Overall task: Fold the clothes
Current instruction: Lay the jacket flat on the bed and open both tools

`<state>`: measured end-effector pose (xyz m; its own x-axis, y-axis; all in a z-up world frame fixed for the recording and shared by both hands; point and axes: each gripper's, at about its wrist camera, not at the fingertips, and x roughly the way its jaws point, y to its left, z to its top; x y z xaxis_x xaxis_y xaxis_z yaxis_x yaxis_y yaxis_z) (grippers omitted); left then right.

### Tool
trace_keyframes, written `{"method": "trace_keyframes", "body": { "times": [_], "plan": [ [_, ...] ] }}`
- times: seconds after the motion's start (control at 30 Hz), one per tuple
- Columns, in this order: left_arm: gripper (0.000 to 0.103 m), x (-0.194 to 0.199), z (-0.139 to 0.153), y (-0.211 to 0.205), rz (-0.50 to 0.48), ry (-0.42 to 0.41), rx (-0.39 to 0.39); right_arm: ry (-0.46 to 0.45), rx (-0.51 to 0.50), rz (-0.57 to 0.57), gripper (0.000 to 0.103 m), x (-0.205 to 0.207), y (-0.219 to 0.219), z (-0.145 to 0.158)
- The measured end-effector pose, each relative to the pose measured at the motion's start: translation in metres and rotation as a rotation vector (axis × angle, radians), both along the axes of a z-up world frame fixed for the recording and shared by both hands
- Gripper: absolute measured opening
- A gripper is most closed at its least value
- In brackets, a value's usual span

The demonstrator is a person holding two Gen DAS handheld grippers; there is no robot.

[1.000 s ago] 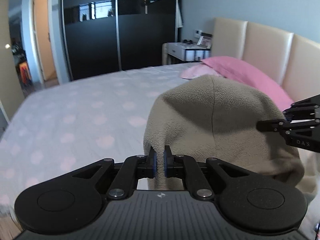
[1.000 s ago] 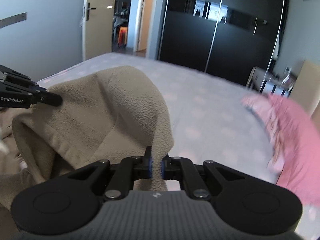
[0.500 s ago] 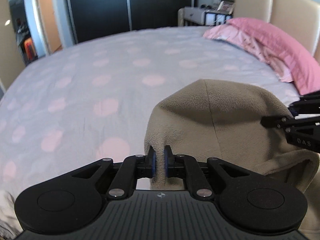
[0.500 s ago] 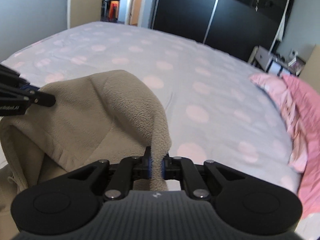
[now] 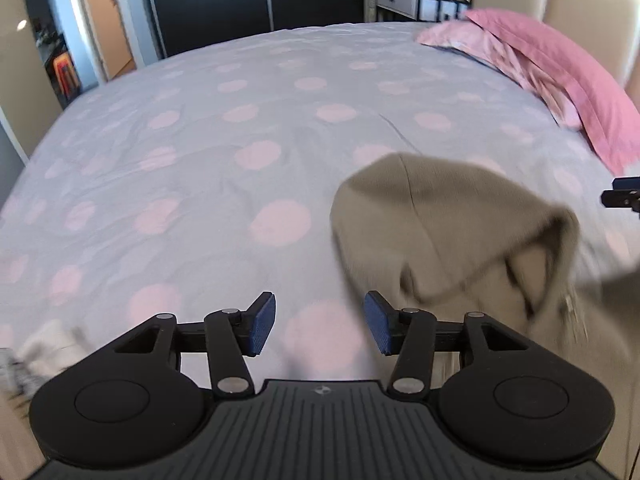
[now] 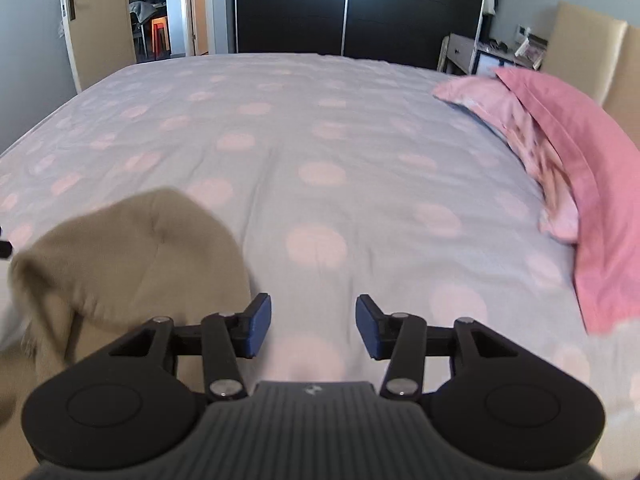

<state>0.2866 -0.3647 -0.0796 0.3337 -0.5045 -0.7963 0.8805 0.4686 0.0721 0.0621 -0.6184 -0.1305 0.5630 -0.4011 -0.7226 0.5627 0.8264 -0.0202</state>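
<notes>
Both my left gripper (image 5: 316, 330) and right gripper (image 6: 313, 332) are opening with nothing between them. The beige fleece (image 5: 448, 240) lies bunched at the bed's (image 5: 240, 120) near edge; it may settle crooked.

Beige fleece garment (image 5: 452, 240) smeared by motion blur right of the left jaws, lower folds cut off by the frame's right edge and hidden behind the gripper body. In the right wrist view, same garment (image 6: 132, 256) blurred left of the jaws, running off the left edge. Pale crumpled thing (image 5: 44, 350) far left of the left jaws too blurred to identify.
</notes>
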Motion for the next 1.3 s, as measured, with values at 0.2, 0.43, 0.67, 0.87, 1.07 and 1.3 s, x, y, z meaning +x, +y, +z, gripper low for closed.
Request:
{"method": "trace_keyframes", "body": {
  "times": [0.2,0.43,0.67,0.87,1.07,1.3],
  "plan": [
    [0.051,-0.023,0.047,0.089,-0.005,-0.056,0.025,0.031,0.142,0.003,0.052,-0.091,0.055,-0.012],
    [0.059,-0.046,0.092,0.18,0.128,-0.12,-0.029,0.088,0.227,-0.007,0.052,-0.174,0.136,-0.014],
    [0.066,-0.082,0.069,0.223,0.184,-0.123,-0.036,0.016,0.276,-0.08,0.058,-0.216,0.193,0.007],
    [0.066,-0.121,0.032,0.238,0.207,-0.128,-0.075,0.05,0.185,-0.112,0.059,-0.239,0.271,-0.018],
    [0.066,-0.158,-0.007,0.231,0.116,-0.292,0.091,0.126,0.202,-0.031,0.059,-0.233,0.32,-0.063],
    [0.04,-0.147,-0.014,0.233,0.193,-0.339,0.159,0.176,0.176,-0.005,0.059,-0.224,0.319,-0.076]
  ]
}}
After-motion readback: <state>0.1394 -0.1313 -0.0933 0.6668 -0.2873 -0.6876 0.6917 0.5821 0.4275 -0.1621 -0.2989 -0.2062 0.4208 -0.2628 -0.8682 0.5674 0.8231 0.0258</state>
